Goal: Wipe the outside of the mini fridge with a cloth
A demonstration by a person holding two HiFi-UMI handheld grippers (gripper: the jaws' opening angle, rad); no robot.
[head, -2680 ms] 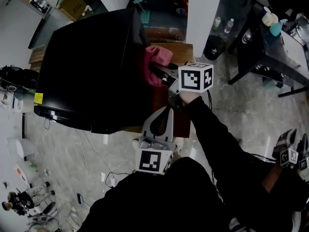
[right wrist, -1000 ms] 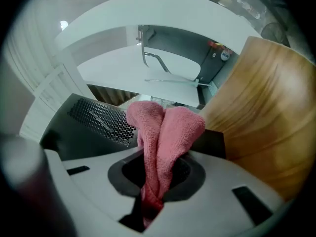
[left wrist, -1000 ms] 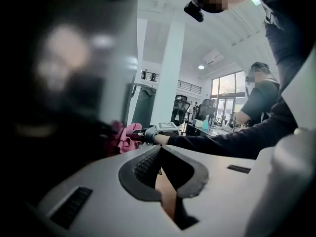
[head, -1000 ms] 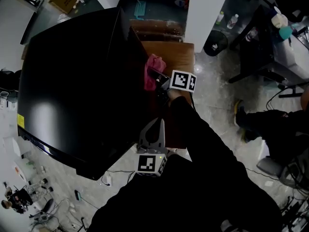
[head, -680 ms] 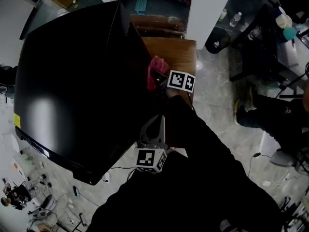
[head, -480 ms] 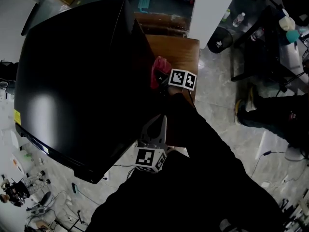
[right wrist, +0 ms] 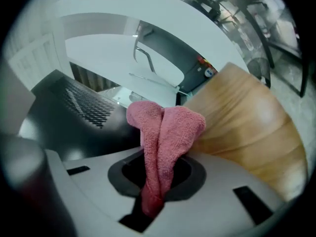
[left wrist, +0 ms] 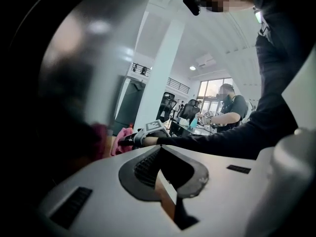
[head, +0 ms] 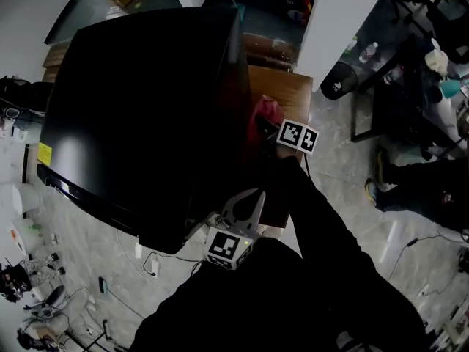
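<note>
Head view steeply down over mini fridge (head: pixel 139 101), gripper views close along their jaws, all sharing cloth (head: pixel 264 114)

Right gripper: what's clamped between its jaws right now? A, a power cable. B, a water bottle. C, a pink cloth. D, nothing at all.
C: in the right gripper view, the right gripper has its jaws closed on a folded pink cloth, which sticks out beyond them toward the black mini fridge.

Right gripper (right wrist: pixel 156 189) clamps folded pink cloth (right wrist: pixel 165 127), perhaps touching black fridge (right wrist: pixel 74 120).
</note>
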